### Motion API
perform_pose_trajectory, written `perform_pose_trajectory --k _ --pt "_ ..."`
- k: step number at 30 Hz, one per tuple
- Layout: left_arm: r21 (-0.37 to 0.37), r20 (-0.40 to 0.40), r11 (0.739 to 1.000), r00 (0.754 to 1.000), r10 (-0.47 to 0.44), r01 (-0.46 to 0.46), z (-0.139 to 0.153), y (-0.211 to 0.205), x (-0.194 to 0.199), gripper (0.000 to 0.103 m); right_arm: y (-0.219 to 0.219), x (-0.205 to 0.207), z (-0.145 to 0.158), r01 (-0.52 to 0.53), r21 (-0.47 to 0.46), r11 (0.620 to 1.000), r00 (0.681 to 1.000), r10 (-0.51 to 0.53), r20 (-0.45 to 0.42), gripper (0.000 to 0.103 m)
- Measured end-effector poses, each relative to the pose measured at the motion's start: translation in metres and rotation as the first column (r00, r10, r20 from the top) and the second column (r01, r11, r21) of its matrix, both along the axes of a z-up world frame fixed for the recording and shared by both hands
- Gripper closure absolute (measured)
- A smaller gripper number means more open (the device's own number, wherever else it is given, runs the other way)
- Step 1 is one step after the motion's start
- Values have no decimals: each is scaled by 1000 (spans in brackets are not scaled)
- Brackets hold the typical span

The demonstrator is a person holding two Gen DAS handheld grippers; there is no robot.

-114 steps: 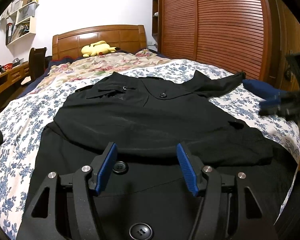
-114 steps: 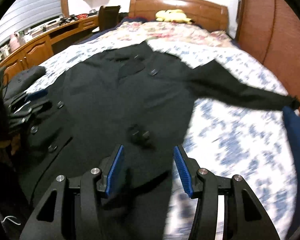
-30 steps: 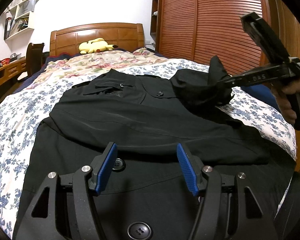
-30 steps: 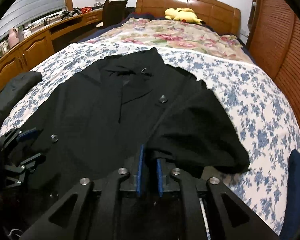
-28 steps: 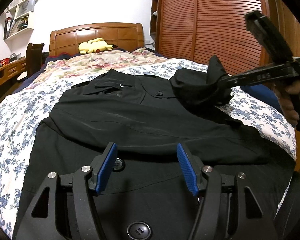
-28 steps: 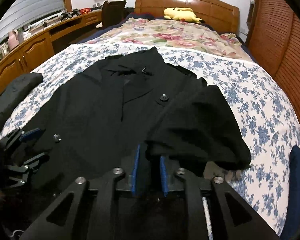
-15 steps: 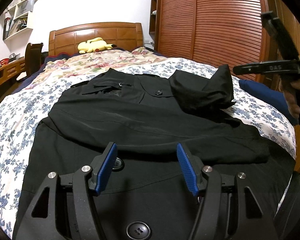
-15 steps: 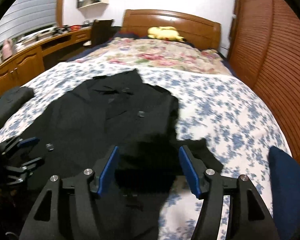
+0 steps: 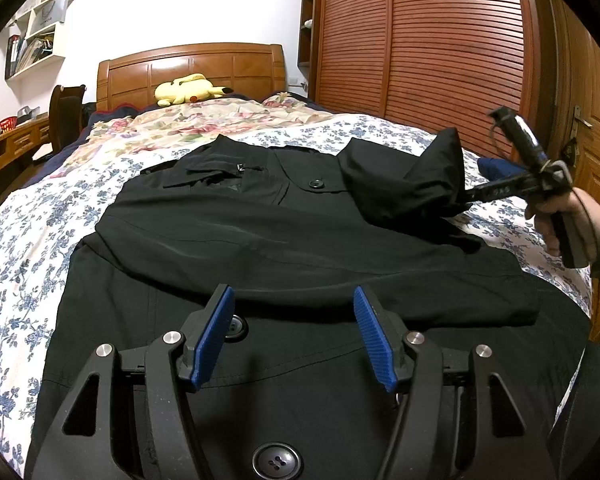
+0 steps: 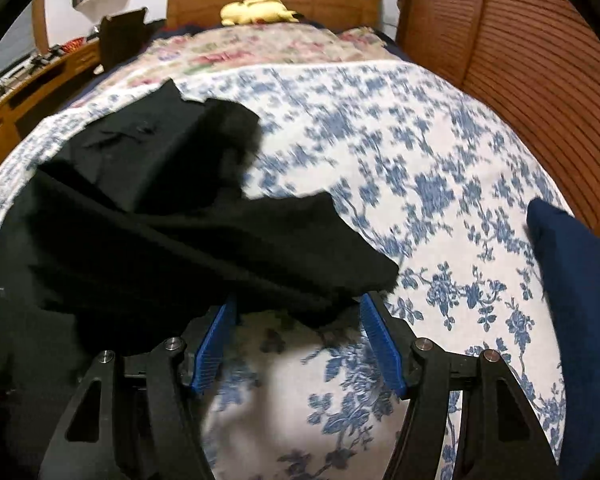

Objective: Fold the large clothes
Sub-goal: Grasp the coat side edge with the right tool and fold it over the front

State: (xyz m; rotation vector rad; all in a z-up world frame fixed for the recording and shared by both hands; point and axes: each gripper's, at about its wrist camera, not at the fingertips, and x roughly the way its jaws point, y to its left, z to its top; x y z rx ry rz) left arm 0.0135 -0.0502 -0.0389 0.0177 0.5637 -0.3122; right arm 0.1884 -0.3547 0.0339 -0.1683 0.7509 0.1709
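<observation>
Black coat lies flat on the bed, right under our left gripper, which hangs open and empty. Our right gripper is open too, with the bunched sleeve loose at its tips. Next we should smooth that sleeve across the coat.

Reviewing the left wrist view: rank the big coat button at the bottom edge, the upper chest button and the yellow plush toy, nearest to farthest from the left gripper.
From the left gripper:
1. Big coat button, at the bottom edge, just below the fingers.
2. Upper chest button, mid-bed, right of the collar.
3. Yellow plush toy, far off against the headboard.
</observation>
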Motion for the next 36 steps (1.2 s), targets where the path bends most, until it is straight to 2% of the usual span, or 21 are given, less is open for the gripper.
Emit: perform_pose_trajectory --k 4,14,20,26,27,29,32,36 --pt "-1 -1 1000 1000 0 0 0 0 0 40 -2 20 -14 26 -8 1000 999 -26 -25 36" --pt "-2 -5 1000 1000 -3 3 -3 -2 -1 40 -4 42 -38 42 1 999 998 -42 -43 36" --pt "0 -5 1000 1000 -3 3 -5 -2 0 40 -16 37 -44 34 67 997 999 -35 13 36" --pt "1 -3 1000 1000 -2 2 -5 -2 0 40 -16 29 -39 30 72 997 998 -34 50 37" --pt "1 -2 1000 1000 -2 2 -5 -1 -1 40 -15 28 -37 22 69 997 998 -26 60 40" --pt "0 0 1000 1000 -3 3 -5 0 -1 40 -11 26 -33 7 44 999 997 -10 75 69" --pt "-2 8 1000 1000 2 -2 -4 2 -4 40 -6 25 -25 -13 5 1000 997 12 83 87" --pt "-17 0 1000 1000 -9 9 -1 4 -8 40 -2 16 -9 -12 -26 1000 996 14 85 91"
